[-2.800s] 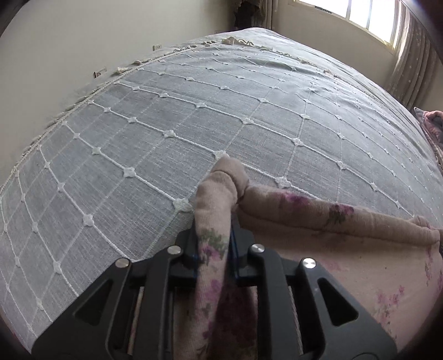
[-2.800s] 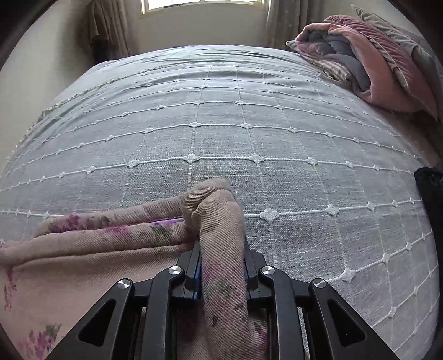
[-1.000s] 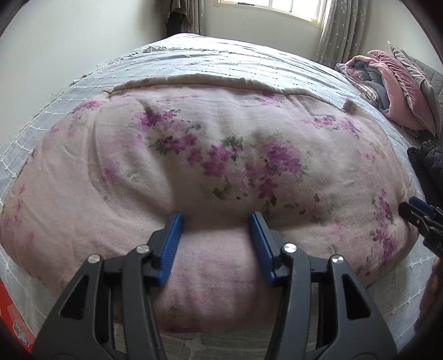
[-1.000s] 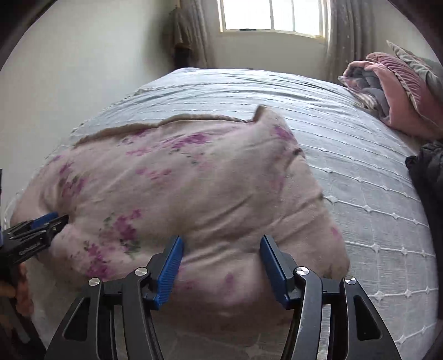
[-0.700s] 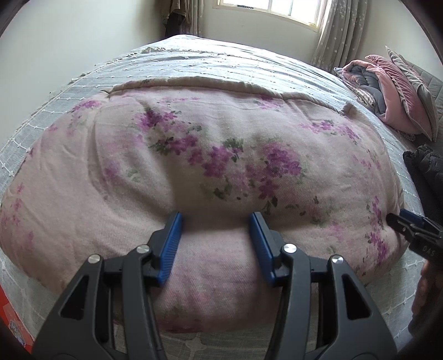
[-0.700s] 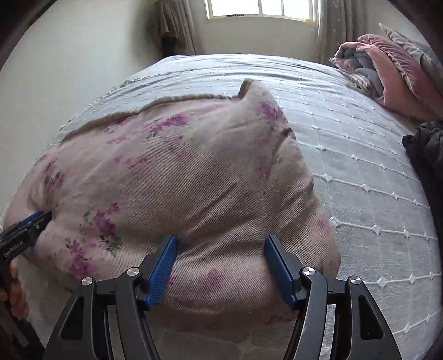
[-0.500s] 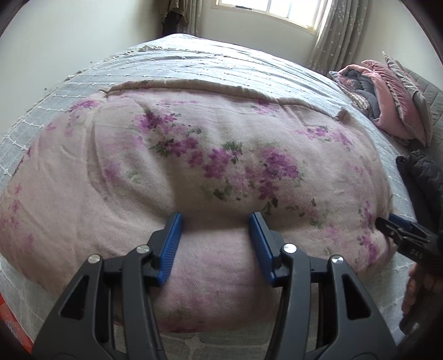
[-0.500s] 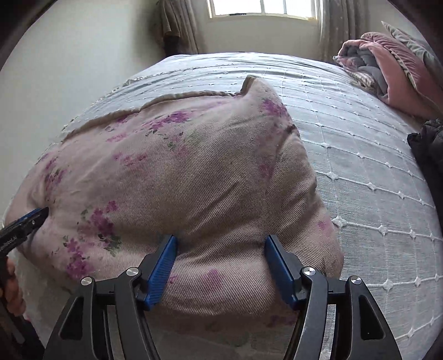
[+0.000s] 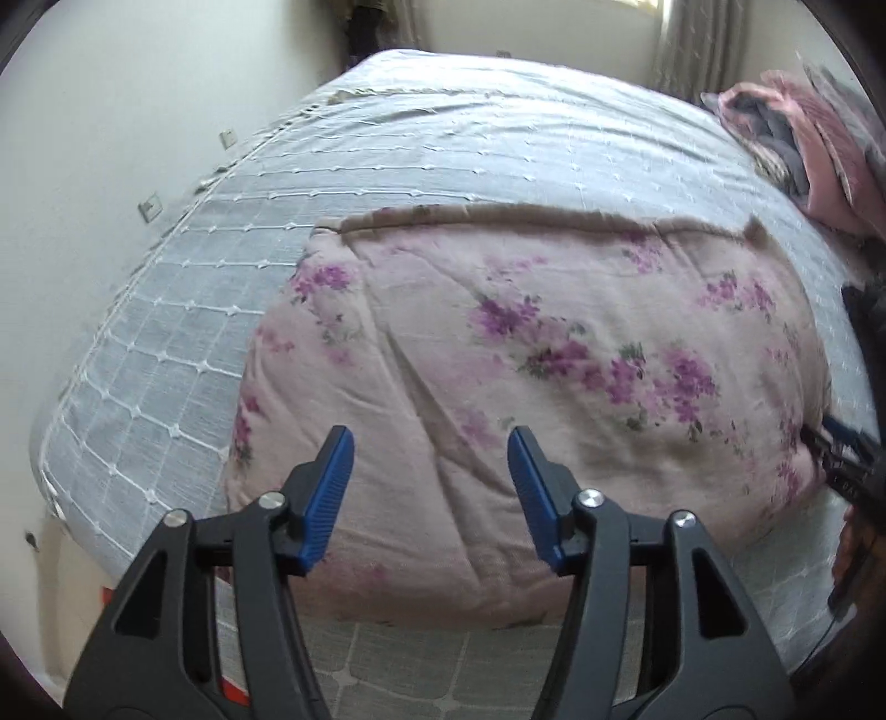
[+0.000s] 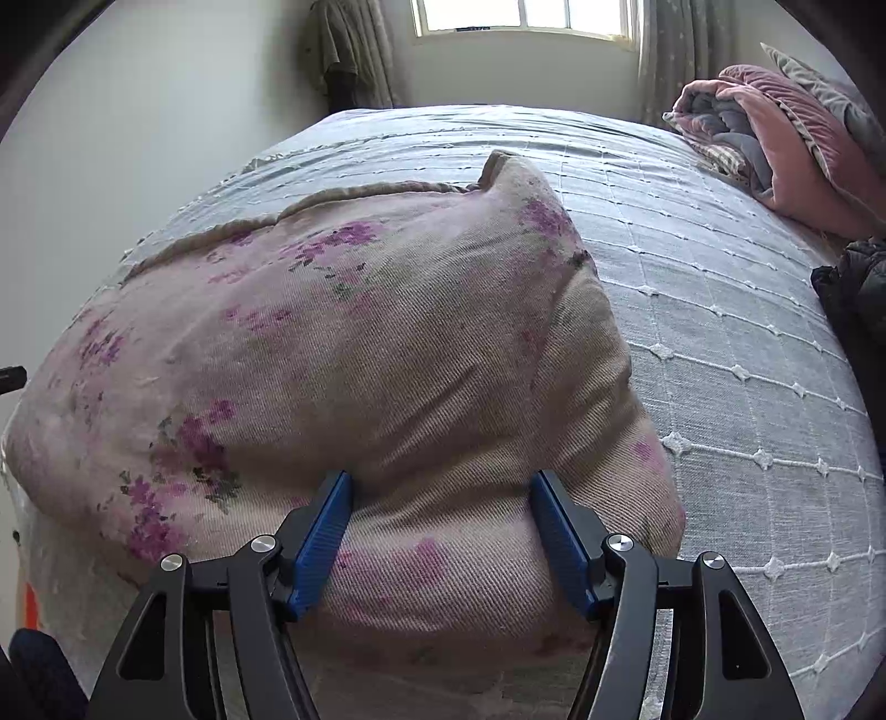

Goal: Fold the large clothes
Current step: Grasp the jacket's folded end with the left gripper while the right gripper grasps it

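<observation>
Lying folded on the grey bedspread (image 9: pixel 183 310): a pink floral garment (image 9: pixel 554 354).

The left gripper (image 9: pixel 431 443) is held spread above the garment's near edge, nothing pinched; the right gripper (image 10: pixel 440 482) is likewise spread, its blue pads (image 10: pixel 324 531) set against the near fold. Pink and grey bedding (image 10: pixel 775 133) is piled by the curtained window (image 10: pixel 526 16).

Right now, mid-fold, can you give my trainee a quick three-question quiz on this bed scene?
1. True or false: both tongs, left and right, are open.
2. What does the floral garment lie on?
3. Where is the pile of pink bedding: A) the far right side of the bed, B) the floor, C) under the garment?

Key: 1 true; 2 the grey bedspread; 3 A.
</observation>
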The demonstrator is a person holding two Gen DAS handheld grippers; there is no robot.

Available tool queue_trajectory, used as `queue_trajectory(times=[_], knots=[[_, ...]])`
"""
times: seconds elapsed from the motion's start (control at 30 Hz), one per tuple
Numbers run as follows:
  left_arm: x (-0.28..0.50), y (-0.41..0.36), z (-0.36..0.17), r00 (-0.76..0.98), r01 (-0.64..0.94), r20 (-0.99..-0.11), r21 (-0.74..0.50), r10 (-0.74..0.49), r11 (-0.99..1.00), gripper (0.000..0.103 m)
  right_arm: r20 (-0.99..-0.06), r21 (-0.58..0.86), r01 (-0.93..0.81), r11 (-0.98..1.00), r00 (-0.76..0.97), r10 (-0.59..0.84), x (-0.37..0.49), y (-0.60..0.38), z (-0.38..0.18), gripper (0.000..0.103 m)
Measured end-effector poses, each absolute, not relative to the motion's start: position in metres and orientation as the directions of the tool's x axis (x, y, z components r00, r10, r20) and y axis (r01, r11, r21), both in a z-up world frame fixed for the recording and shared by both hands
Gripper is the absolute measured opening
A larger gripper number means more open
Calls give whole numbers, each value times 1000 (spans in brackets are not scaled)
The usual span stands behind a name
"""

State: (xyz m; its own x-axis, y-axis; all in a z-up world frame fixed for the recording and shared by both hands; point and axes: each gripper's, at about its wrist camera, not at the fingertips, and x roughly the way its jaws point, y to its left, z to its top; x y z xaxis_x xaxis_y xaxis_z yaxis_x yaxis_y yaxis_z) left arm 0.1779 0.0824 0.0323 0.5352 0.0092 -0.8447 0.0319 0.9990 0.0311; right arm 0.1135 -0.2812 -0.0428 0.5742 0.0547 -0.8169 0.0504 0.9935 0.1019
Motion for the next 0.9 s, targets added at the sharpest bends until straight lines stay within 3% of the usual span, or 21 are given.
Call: queue_trajectory(times=[0.13,0.27,0.5,0.73,0.77,0.9], knots=[[187,121,-4,522,-141,-853,-120,-29,983,60,-811,82,54,995,584,36,110,-278,-42,67],[189,151,-16,557,-206,-820,-290,-132,934,60,-810,59,57,997,587,15,109,-276,-41,67],[181,143,-26,583,-171,-809,-216,-78,961,60,-814,53,65,997,581,6,111,-275,-40,68],[169,161,-25,648,-177,-752,-303,-121,936,57,-811,56,62,997,585,9,111,-277,-41,68],[166,165,-24,652,-188,-749,-311,-118,932,52,-810,50,64,997,586,4,111,-276,-41,68],[151,171,-18,685,-223,-723,-318,-84,922,52,-812,44,69,997,584,-4,112,-275,-41,68]])
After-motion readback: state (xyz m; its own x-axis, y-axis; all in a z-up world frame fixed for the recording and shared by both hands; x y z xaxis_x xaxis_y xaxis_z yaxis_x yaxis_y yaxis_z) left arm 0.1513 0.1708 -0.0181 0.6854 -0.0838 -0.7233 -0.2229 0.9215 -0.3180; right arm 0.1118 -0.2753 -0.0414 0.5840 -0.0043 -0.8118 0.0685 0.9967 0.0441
